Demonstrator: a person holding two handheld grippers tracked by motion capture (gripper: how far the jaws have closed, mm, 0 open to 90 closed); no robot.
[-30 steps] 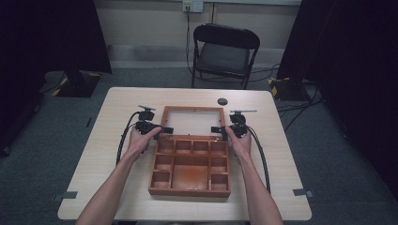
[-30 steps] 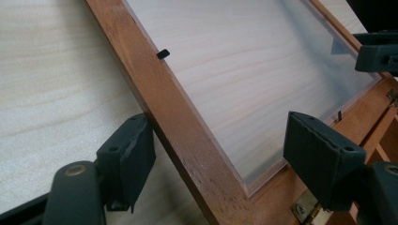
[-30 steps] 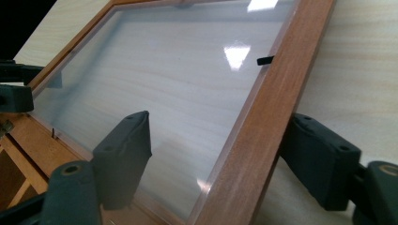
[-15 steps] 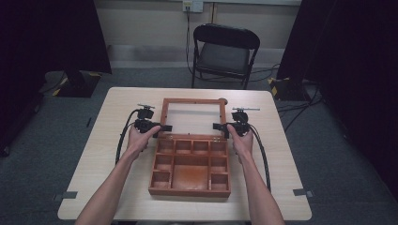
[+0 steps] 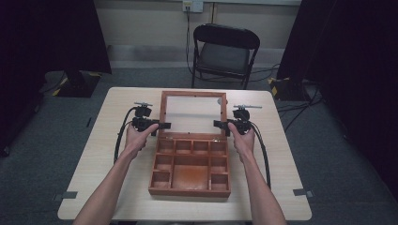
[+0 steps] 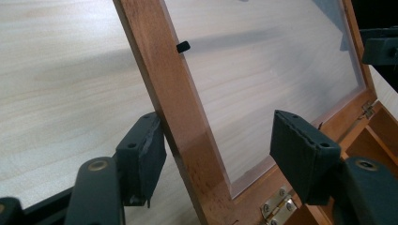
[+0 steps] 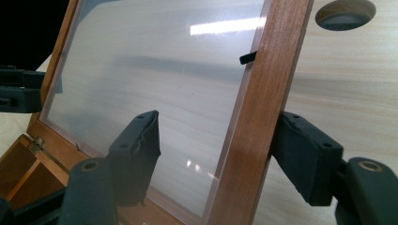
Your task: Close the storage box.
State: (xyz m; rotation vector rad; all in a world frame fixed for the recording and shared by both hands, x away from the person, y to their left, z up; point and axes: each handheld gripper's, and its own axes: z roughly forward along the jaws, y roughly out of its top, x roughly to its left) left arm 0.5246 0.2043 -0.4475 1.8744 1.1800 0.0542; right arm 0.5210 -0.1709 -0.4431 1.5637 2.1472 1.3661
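A wooden box (image 5: 190, 192) with several compartments lies open on the table, its glass-paned lid (image 5: 192, 94) tilted up at the back. My left gripper (image 5: 164, 125) straddles the lid's left rail (image 6: 173, 103). In the left gripper view that gripper (image 6: 218, 140) is open: one pad touches the rail's outer edge, the other stands well off over the glass (image 6: 263, 61). My right gripper (image 5: 219, 124) straddles the right rail (image 7: 267, 89). It (image 7: 218, 136) is open too, with one pad against the rail and the other apart from it.
The box sits mid-table (image 5: 117, 187), with bare tabletop on both sides. A round cable hole (image 7: 345, 14) lies just behind the lid. Brass hinges (image 6: 277, 206) join lid and box. A black folding chair (image 5: 225, 51) stands beyond the far edge.
The lid has swung up from lying back flatter to standing steeper, and both grippers have risen with its side rails.
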